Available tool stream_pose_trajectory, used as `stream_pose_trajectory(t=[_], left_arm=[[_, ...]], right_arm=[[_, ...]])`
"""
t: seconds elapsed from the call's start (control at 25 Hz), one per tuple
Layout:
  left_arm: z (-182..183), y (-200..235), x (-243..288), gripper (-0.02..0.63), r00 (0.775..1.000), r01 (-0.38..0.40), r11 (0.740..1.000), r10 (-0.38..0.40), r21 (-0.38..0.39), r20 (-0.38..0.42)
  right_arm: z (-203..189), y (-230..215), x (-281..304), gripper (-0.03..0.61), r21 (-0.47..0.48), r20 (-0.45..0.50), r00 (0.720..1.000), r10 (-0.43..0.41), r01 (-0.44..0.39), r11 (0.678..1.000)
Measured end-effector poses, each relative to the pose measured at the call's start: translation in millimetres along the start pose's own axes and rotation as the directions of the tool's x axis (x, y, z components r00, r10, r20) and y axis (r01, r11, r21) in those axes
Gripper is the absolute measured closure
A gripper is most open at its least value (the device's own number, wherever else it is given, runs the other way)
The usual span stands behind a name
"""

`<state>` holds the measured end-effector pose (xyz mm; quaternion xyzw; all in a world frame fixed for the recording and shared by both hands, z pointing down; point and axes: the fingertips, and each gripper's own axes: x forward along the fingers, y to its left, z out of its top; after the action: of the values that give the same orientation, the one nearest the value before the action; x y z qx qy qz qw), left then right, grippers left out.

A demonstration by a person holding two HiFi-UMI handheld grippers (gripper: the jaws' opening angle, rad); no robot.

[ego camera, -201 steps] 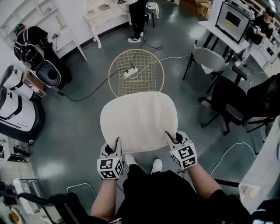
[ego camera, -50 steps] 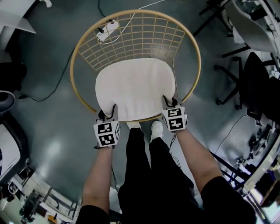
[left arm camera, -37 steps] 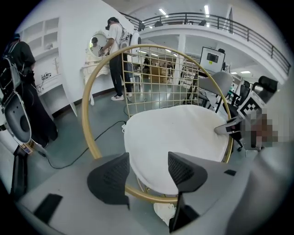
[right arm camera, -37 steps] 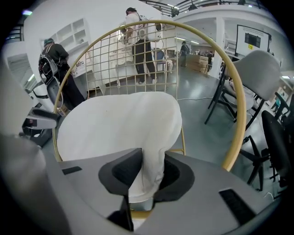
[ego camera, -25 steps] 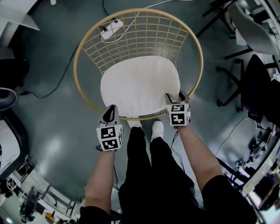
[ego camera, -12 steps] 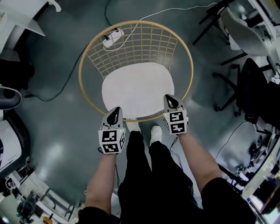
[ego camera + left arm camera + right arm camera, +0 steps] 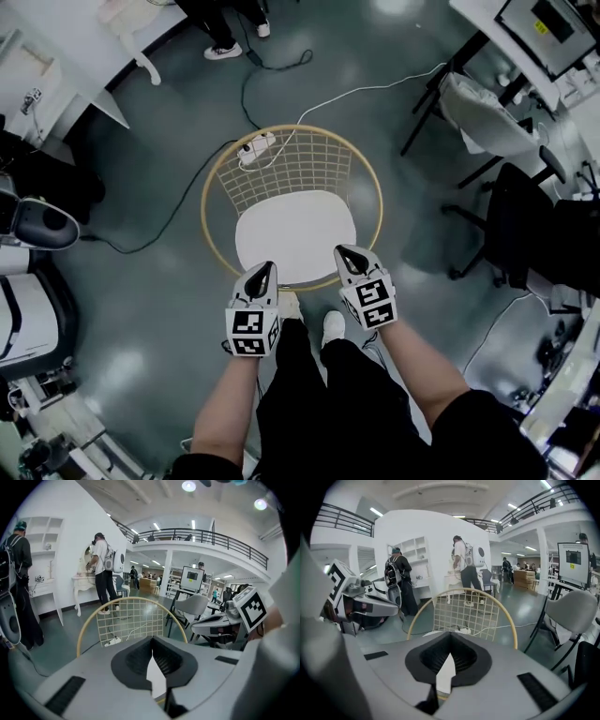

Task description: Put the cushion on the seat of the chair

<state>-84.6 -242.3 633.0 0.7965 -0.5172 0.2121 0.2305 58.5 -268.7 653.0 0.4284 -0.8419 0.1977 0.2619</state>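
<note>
cushion (image 7: 295,234) lies on the chair (image 7: 300,161) seat, long axis crosswise, ahead of and below left gripper (image 7: 265,271) and right gripper (image 7: 345,254) (both jaws together, empty).

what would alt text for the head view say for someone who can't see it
A white cushion lies on the seat of a round gold wire chair, seen from above on a grey floor. Near its front edge the person holds the left gripper and right gripper, both shut and empty.
</note>
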Motion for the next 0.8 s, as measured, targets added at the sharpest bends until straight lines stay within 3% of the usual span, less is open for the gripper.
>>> stream_pose_trajectory(t=[0.4, 0.56, 0.8], left_arm=[[75.3, -58.6, -104.7, 0.597, 0.992, -0.04, 0.999, 0.036, 0.029, 0.125], [89.4, -75.7, -149.0, 0.597, 0.987, -0.055, 0.997, 0.046, 0.053, 0.157], [85.6, -86.9, -199.5, 0.597, 0.978, -0.08, 0.997, 0.077, 0.007, 0.194]], right_arm=[[97.7, 50.1, -117.0, 0.568, -0.054, 0.157, 0.978, 0.136, -0.129, 0.99], [112.8, 72.0, -154.1, 0.568, -0.082, 0.183, 0.968, 0.17, -0.157, 0.984], [111.4, 103.8, -193.0, 0.568, -0.158, 0.195, 0.958, 0.211, -0.181, 0.971]])
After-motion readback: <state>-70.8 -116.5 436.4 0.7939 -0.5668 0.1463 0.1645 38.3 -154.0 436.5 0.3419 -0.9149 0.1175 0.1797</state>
